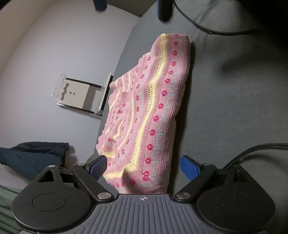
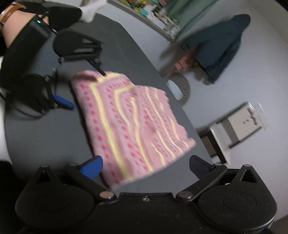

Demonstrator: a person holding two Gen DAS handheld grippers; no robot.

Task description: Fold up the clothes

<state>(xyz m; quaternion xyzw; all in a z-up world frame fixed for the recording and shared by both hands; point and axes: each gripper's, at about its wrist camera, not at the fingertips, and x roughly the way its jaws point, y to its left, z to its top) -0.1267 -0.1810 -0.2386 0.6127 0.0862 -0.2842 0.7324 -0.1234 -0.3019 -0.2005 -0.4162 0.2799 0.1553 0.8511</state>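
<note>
A folded pink knit garment with yellow stripes and red dots lies on the dark grey table. One side of it reaches the table's edge. My left gripper is open, its blue fingers either side of one end of the garment without pinching it. My right gripper is open at the opposite end, the cloth's edge lying between its spread fingers. In the left wrist view the right gripper's fingertips show beyond the far end. The right wrist view is motion-blurred.
Black cables cross the table beside the garment. On the floor past the table edge are a white box, dark blue clothing and a round woven object. A forearm holds the left gripper.
</note>
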